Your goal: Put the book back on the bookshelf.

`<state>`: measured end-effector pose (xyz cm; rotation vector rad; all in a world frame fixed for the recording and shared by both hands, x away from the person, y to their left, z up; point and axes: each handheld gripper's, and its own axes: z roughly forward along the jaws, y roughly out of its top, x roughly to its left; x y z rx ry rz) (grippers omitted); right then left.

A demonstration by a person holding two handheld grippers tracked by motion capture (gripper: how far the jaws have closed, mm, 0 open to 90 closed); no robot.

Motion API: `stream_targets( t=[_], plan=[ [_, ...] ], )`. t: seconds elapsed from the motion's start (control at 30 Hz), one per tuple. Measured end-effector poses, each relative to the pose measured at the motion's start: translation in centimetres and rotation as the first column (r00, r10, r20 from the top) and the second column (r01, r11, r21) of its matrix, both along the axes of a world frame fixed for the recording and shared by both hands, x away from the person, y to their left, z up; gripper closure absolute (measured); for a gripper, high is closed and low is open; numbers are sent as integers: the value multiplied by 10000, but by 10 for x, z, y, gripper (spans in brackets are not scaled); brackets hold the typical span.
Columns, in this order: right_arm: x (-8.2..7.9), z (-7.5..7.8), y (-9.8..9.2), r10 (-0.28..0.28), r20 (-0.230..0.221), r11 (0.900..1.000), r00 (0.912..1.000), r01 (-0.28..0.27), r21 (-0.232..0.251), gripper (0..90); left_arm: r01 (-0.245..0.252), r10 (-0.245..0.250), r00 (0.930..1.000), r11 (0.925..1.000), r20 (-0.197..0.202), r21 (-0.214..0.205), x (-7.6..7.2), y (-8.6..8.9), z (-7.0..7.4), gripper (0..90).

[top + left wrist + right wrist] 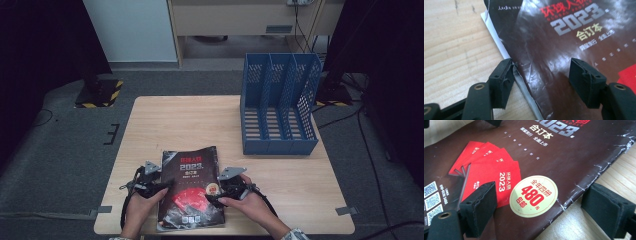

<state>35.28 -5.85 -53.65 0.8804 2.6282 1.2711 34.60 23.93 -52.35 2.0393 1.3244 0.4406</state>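
Magazine flat on bench: thin, floppy, glossy, likely slippery. Left gripper jaws released, straddling page edge; right gripper jaws released, straddling creased spine. Judged best hold: spine edge.

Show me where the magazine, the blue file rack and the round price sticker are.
magazine (192,187): high view, middle of its dark cover.
blue file rack (280,146): high view, low front wall.
round price sticker (534,195): right gripper view, sticker's centre.
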Motion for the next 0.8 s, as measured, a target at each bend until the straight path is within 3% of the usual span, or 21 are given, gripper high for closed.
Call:
stream_targets(
  t=[0.1, 0.23, 0.3, 0.4, 0.8],
  plan=[
    [2, 1, 0, -70, -89, 9999, 9999, 70, 97, 159, 27, -28, 10000, 10000, -49, -54, 0, 1, -1, 355],
    [7, 3, 0, -32, -548, 9992, 9985, 53, 384, 202, 62, -62, 10000, 10000, 22, -50, 0, 1, -1, 347],
    [8, 7, 0, -26, -302, 9983, 9995, 43, 580, 274, 107, -107, 9999, 9999, 58, 21, 0, -1, -2, 321],
    [9, 10, 2, 65, -425, 9972, 9991, -32, 749, 272, 92, -92, 9999, 10000, 112, 27, -1, -2, -2, 317],
    [18, 15, 23, 575, -1225, 9981, 9908, -543, 293, 220, 245, -246, 9995, 9997, 201, 41, -1, -1, -3, 308]
  ],
)
